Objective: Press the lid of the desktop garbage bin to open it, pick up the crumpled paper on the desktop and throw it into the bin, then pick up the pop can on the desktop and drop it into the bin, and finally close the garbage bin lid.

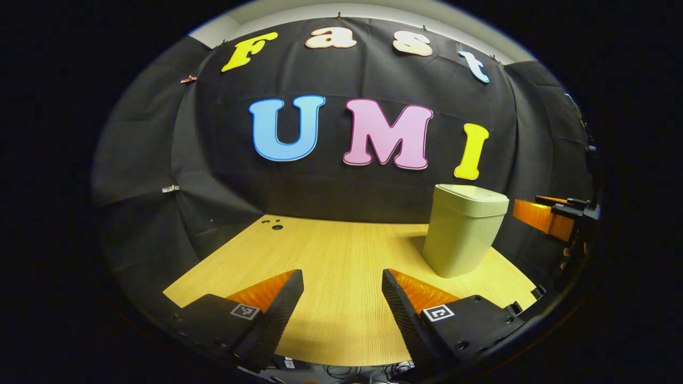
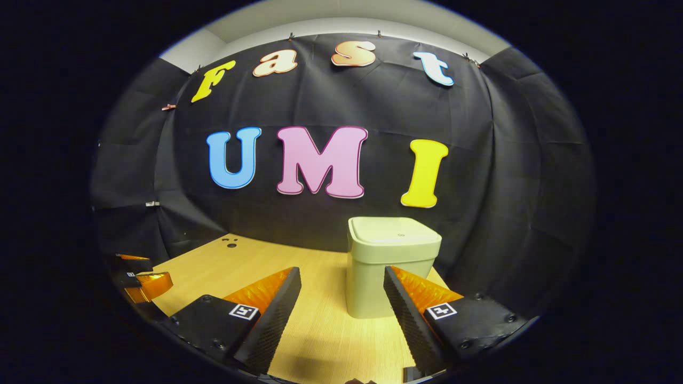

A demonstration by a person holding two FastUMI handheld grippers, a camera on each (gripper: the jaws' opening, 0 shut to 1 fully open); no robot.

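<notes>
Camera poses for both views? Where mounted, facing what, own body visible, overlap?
Left gripper view: rides the left tool, held above the wooden desktop, facing the booth wall; garbage bin ahead to its right, lid shut; right tool with part of a hand at the right edge.
Right gripper view: rides the right tool, pointed at the garbage bin close ahead; left tool at the left edge.
Shared: bin, desktop, wall, each other's tool.
</notes>
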